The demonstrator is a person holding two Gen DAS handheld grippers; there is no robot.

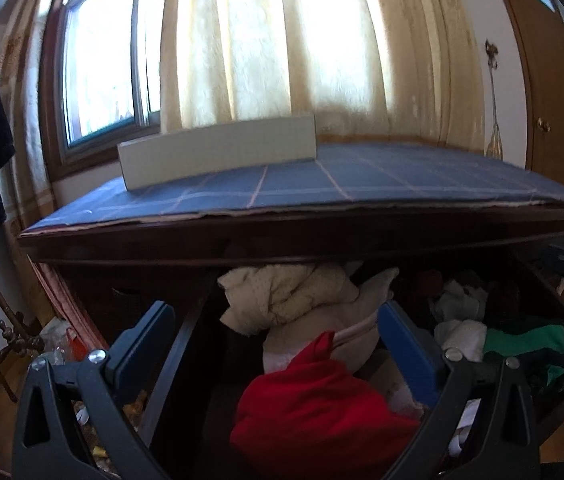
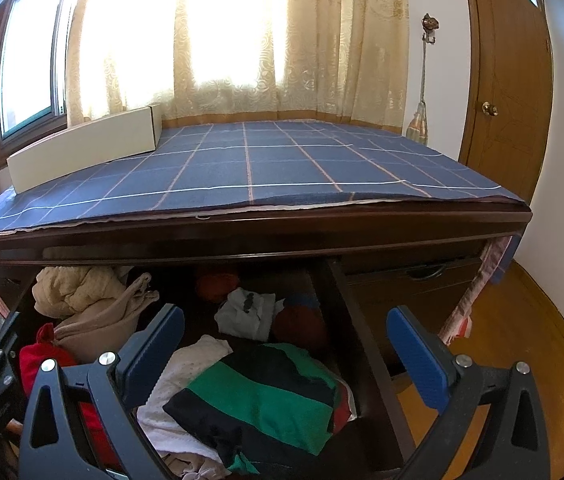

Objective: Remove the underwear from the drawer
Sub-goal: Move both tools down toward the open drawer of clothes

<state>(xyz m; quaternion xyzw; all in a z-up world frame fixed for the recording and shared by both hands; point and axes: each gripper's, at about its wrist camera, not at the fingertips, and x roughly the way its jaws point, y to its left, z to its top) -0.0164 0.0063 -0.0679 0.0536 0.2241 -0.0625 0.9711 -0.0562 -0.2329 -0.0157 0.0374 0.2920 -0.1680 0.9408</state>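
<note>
Drawer (image 2: 334, 300) stands pulled out under the dark wooden table, and I see it packed with loose clothing from both wrist cameras. Left gripper (image 1: 277, 344) hangs over the drawer's left half with its blue pads spread wide, pinching nothing; between them I see a red garment (image 1: 314, 412) lying nearest the camera, a pale pink piece (image 1: 322, 320) just behind it, and a cream knitted bundle (image 1: 286, 292) at the back, tucked under the table edge. Right gripper (image 2: 286, 348) is over the drawer's right half, jaws likewise spread and empty — its right finger sits outside the drawer's side wall, above the wooden floor (image 2: 522, 344). Between its fingers I see a folded green-and-black striped garment (image 2: 269, 400) resting on a white textured cloth (image 2: 185, 380), with a small white piece (image 2: 245, 316) and dark red items farther back. I cannot tell which of these is the underwear; every garment lies inside the drawer, none lifted. On the table, a blue checked cloth (image 2: 261, 168) covers the top and a long white box (image 2: 85, 144) stands near its far-left corner, before the curtained window (image 2: 217, 40). A wooden door (image 2: 510, 92) is at right.
</note>
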